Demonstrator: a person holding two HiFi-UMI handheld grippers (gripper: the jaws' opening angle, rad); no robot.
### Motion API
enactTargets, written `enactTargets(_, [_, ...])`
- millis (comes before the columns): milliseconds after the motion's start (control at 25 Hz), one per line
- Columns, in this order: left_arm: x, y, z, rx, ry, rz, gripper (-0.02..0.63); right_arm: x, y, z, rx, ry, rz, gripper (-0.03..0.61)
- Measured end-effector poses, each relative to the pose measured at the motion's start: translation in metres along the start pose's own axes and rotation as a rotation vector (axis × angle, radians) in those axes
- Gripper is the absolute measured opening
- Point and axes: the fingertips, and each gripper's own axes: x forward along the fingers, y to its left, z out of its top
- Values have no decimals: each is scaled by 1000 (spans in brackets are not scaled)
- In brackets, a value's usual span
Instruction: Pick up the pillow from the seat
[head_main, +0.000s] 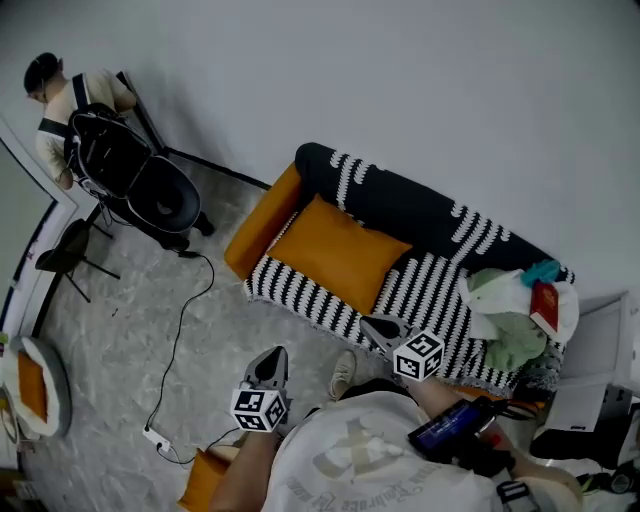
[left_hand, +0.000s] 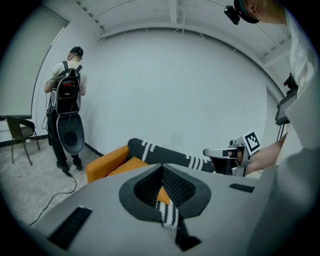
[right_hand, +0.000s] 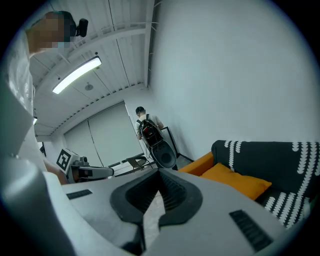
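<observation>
Just in front of the sofa (head_main: 400, 215), the left hand-held gripper (head_main: 270, 362) and the right hand-held gripper (head_main: 380, 327) are held with their jaws pressed together and nothing between them. The right one is near the front edge of the striped seat (head_main: 425, 285); the left one is over the floor (head_main: 120, 330). The orange pillow (head_main: 338, 250) lies on the seat by the orange armrest (head_main: 262, 225), against the dark backrest, apart from both. A heap of clothes (head_main: 505, 315) fills the other end. A person (head_main: 60, 110) stands far off.

Striped sofa (head_main: 425, 288) bears orange pillow (head_main: 335, 250), clothes heap (head_main: 512, 315)
</observation>
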Motion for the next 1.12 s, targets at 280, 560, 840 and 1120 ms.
enactTargets(280, [64, 20, 43, 15, 3, -18, 10, 40, -48, 33, 7, -6, -4, 12])
enactTargets(560, [130, 19, 62, 27, 49, -65, 11, 52, -108, 45, 53, -19, -61, 12])
enactTargets(840, [169, 26, 80, 42, 47, -94, 11, 50, -137, 53, 63, -36, -113, 12])
enactTargets(1120, [208, 31, 96, 55, 72, -146, 11, 43, -171, 61, 90, -63, -207, 12])
